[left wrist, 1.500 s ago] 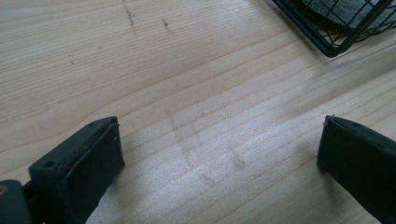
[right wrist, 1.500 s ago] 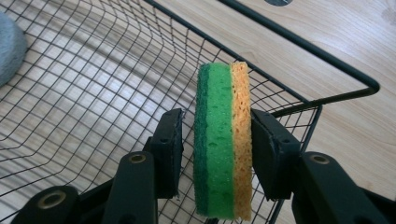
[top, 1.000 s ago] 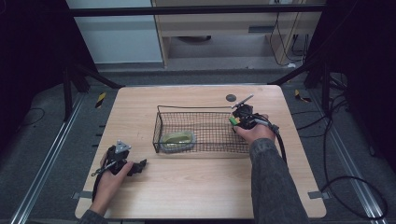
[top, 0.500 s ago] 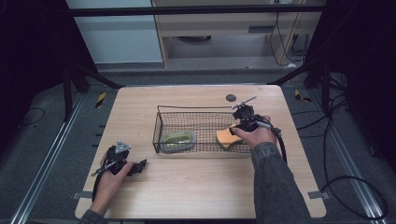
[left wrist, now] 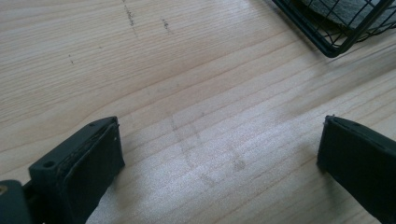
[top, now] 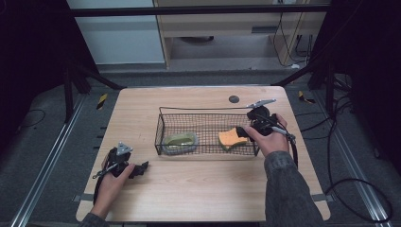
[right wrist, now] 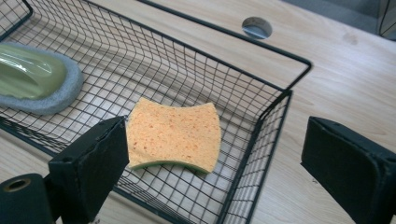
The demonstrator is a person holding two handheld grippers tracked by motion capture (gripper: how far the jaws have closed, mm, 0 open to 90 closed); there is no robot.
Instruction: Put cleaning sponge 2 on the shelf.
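Note:
A black wire basket (top: 203, 109) stands mid-table. In its right end an orange sponge (top: 231, 138) with a green underside lies flat on the mesh (right wrist: 175, 133). A grey pad with a glossy green top (top: 180, 140) rests in the left end (right wrist: 32, 77). My right gripper (top: 245, 129) hovers just above the basket's right end; its jaws have just been opening and stand wide, with the sponge below them and untouched (right wrist: 217, 135). My left gripper (top: 139, 169) rests on the table at the front left, open over bare wood (left wrist: 219, 135).
A round hole (top: 234, 99) sits in the wooden table (top: 198, 189) behind the basket. The basket's near corner (left wrist: 334, 49) lies ahead of the left gripper. The floor beyond the table's edges is dark, with cables at the right.
The right gripper let go of the sponge, which now lies flat in the basket, and the gripper rose and drew back a little to the right. The left hand stayed still.

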